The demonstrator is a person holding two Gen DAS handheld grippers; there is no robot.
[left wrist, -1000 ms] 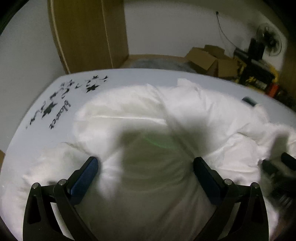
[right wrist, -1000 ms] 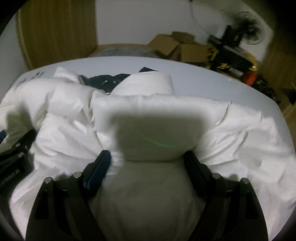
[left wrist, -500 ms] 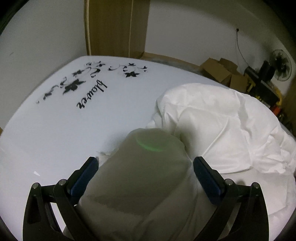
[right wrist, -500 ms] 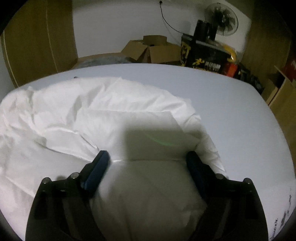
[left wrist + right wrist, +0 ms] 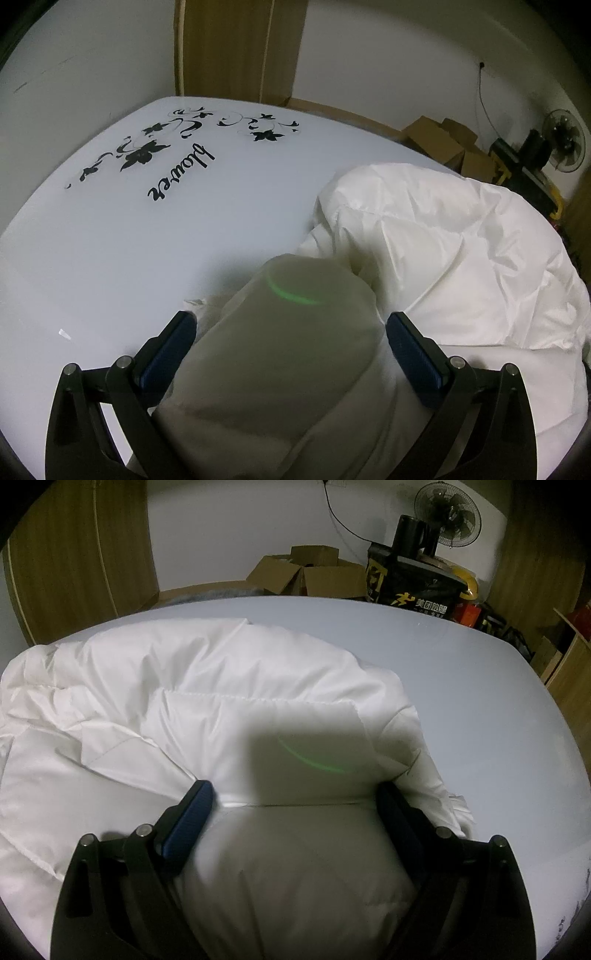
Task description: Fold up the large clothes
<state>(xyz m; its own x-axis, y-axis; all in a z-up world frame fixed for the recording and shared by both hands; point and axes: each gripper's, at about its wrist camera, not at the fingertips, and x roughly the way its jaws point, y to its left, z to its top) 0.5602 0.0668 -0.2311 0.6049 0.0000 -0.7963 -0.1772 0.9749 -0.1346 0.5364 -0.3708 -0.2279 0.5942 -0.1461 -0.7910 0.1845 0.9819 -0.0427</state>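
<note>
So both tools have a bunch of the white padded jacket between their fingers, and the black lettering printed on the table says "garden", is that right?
Not quite. The lettering on the white table reads "flower", not "garden"; the left wrist view shows it. The rest holds: the left tool and the right tool each have a bunch of the white padded jacket between their fingers.

White padded garment: plain white throughout, stitched quilt lines, no print; the portion in shadow reads grey-beige with a thin green arc of light across it. Same garment in the right wrist view: white, same green arc. Table: pale bluish-white, bearing a black floral motif with scrolls and script lettering. Left gripper: black frame, blue pads. Right gripper: black frame, blue pads. Cardboard boxes: brown. Wall panels: tan wood grain. Fan: black.
</note>
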